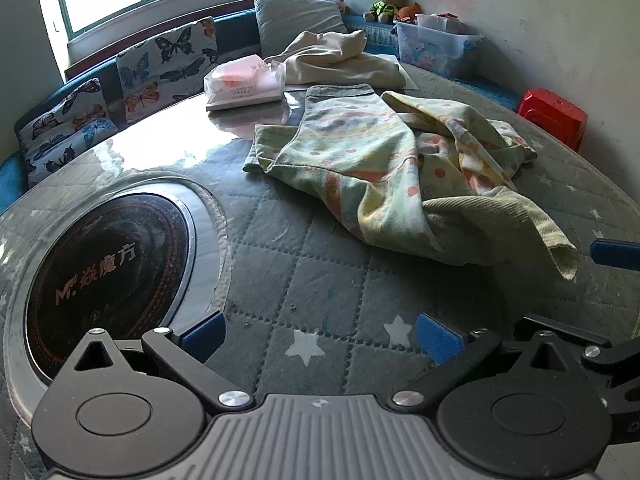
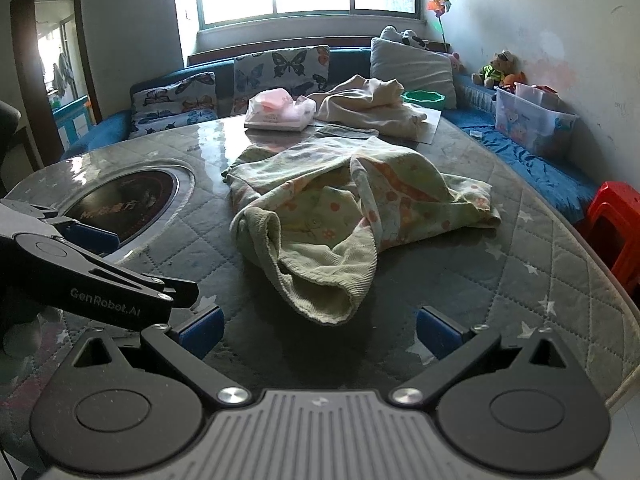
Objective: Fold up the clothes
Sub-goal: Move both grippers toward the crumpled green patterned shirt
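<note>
Quilted grey star-print table [image 2: 532,240] lies under both claws, left claw [image 1: 320,336] and right claw [image 2: 320,332], each spread wide and empty. Just beyond, a crumpled pale-green dotted cotton garment [image 2: 344,200] sprawls unfolded: light, limp, best pinched at its ribbed cuff [image 2: 320,280]. Farther back, a cream garment [image 2: 372,104] lies heaped.

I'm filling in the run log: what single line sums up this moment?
phase: pre-grasp | left gripper: open, empty | right gripper: open, empty | patterned garment: crumpled on table, untouched | cream garment: behind, unfolded

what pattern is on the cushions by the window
Butterflies in blue, black and orange on a pale ground; the cushions show best in the left wrist view.
</note>
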